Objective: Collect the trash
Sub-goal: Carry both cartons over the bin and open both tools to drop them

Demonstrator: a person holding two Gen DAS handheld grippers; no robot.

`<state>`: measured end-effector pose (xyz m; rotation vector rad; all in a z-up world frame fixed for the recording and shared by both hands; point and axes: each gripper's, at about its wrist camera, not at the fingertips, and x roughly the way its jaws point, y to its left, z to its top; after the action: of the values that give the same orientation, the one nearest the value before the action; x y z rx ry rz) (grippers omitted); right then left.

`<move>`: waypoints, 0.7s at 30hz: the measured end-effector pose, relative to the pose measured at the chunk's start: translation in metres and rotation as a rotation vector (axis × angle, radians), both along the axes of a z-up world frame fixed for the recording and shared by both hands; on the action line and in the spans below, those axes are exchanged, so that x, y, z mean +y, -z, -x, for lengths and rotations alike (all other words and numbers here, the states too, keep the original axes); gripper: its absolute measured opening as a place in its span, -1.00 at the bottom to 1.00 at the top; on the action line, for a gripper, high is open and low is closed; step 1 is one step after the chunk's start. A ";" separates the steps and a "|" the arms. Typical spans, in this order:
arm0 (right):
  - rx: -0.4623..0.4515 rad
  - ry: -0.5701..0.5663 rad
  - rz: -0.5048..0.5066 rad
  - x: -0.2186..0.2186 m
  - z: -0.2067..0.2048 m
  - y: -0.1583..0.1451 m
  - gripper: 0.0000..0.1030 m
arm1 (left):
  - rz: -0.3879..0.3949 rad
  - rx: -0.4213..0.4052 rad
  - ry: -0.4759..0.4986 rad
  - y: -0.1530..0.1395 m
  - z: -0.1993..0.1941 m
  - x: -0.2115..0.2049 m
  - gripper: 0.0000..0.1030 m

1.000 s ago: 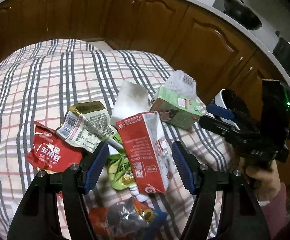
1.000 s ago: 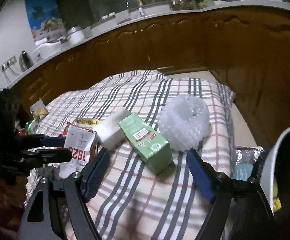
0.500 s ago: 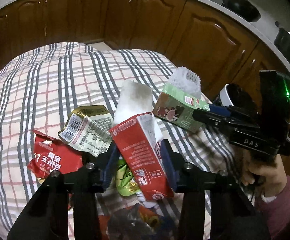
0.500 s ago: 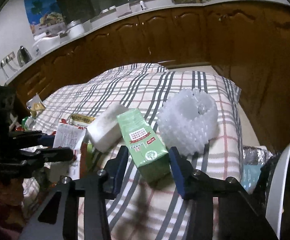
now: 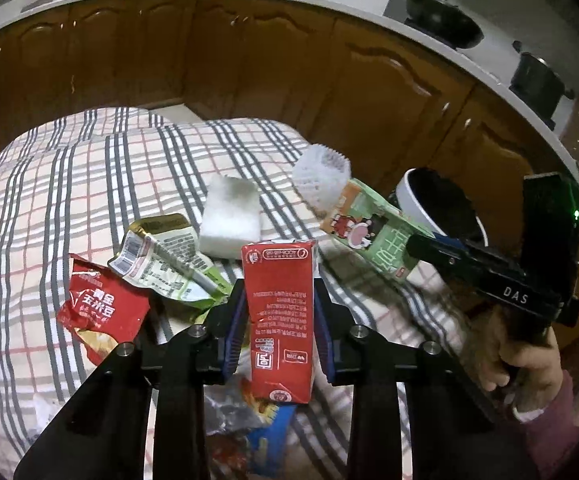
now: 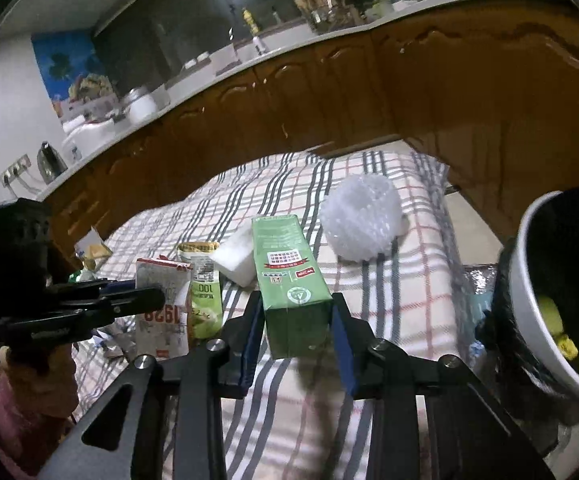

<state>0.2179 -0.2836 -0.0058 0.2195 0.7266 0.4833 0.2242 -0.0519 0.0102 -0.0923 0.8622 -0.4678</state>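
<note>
A red drink carton [image 5: 279,320] stands upright between the blue pads of my left gripper [image 5: 279,292]. Its jaws are closing and the pads press on the carton's sides, holding it clear of the litter below. My right gripper [image 6: 297,300] is closing too, its pads pressed on a green drink carton [image 6: 289,272] that it holds above the checked cloth [image 6: 409,280]. The left wrist view also shows the green carton [image 5: 369,236] tilted in the right gripper [image 5: 429,244]. In the right wrist view the red carton [image 6: 161,312] shows at the left.
On the checked cloth [image 5: 69,184] lie a white foam net [image 6: 361,220], a white foam block [image 5: 231,220], a red snack wrapper [image 5: 97,312], a green-gold wrapper [image 5: 161,256] and more wrappers under my left gripper. A white bin [image 6: 529,320] with a black bag stands at the right. Brown cabinets stand behind.
Both grippers went from wide open around their cartons to pressed on them. The red carton is now upright and raised, and the green carton has come up off the cloth.
</note>
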 end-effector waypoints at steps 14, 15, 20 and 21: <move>-0.054 0.176 -0.044 -0.049 0.047 -0.017 -0.36 | 0.044 -0.057 0.087 -0.020 0.015 -0.043 -0.45; -0.056 0.187 -0.051 -0.053 0.050 -0.018 -0.36 | 0.045 -0.057 0.096 -0.020 0.016 -0.048 -0.45; -0.067 0.232 -0.059 -0.073 0.058 -0.022 -0.36 | 0.037 -0.061 0.134 -0.020 0.016 -0.073 -0.45; -0.070 0.243 -0.058 -0.077 0.060 -0.024 -0.36 | 0.037 -0.062 0.138 -0.021 0.016 -0.077 -0.45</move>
<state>0.1577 -0.3609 0.0177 0.3389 0.6087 0.2787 0.2084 -0.1291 0.0312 -0.0521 0.8026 -0.6131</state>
